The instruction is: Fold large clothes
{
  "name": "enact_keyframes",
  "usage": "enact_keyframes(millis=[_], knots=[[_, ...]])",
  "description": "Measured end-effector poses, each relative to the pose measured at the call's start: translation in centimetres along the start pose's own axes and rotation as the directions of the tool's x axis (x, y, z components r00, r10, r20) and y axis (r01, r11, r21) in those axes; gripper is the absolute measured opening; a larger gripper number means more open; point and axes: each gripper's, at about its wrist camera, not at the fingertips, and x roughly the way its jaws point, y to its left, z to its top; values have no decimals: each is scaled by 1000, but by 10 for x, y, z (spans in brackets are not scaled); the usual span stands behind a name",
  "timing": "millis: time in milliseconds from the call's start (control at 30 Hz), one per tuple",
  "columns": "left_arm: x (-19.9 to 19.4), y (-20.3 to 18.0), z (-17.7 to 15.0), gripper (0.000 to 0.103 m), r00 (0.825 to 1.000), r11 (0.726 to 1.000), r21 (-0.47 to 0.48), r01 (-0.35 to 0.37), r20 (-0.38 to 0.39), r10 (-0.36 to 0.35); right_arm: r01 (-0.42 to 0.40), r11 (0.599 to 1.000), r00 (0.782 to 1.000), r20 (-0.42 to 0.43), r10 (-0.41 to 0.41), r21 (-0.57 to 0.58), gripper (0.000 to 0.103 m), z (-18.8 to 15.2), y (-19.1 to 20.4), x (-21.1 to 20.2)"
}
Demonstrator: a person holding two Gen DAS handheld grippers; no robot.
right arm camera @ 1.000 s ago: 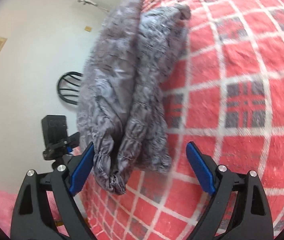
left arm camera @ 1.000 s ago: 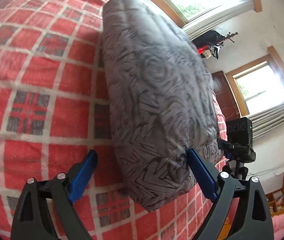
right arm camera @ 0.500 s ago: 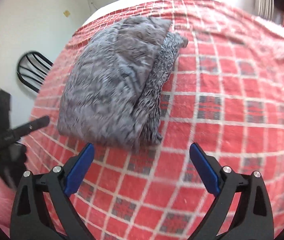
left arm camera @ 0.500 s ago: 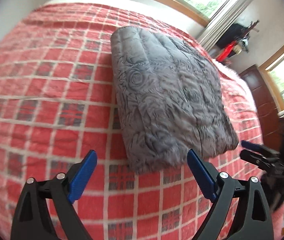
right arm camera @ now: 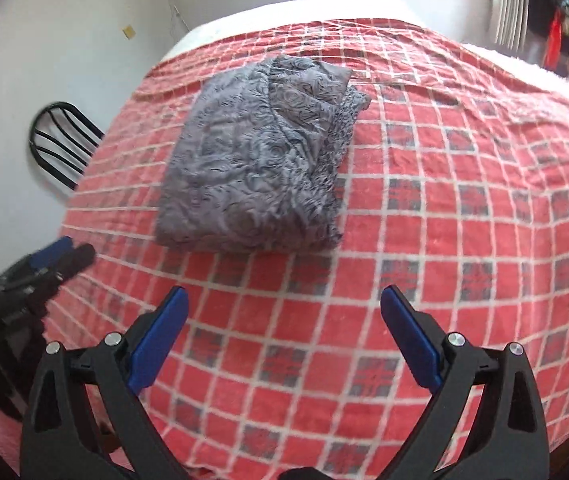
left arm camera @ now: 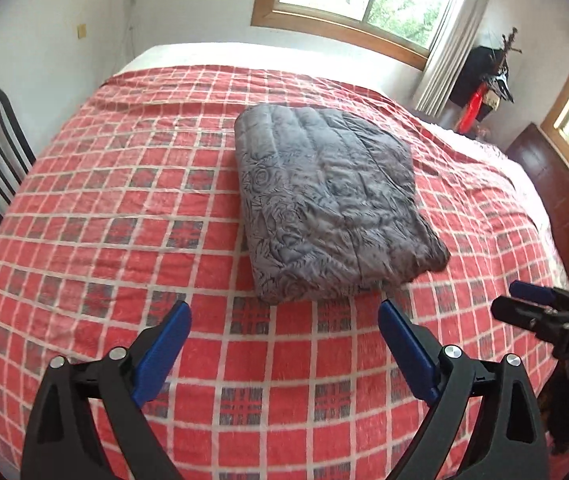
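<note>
I see the grey garment [left arm camera: 332, 204] folded into a thick, puffy rectangular bundle, its fabric printed with dark rose and leaf shapes and crossed by quilted seams. From my right wrist camera the bundle [right arm camera: 260, 164] shows stacked layers along its right side, with one corner sticking out at the far end. It lies flat near the middle of the red checked bedspread [left arm camera: 104, 220], nothing on top of it.

My left gripper [left arm camera: 282, 322] has its blue fingers spread wide with nothing between them; the near edge of the bundle sits just beyond the fingertips, apart from both pads. My right gripper [right arm camera: 282, 308] is likewise wide apart and empty, and the bundle lies further ahead and to the left of its fingers, with bare bedspread in the gap.

Both grippers tilt steeply down at the bed from above. Each shows in the other's view: the right one [left arm camera: 540, 304] at the right edge of the left camera, the left one [right arm camera: 44, 272] blurred at the left edge of the right camera
</note>
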Motion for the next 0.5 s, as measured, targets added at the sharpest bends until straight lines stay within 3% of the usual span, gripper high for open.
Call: enact_keyframes(millis=[500], knots=[[-49, -23, -16, 95, 999, 999, 27, -27, 34, 26, 4, 999, 998, 57, -2, -33, 96, -19, 20, -42]])
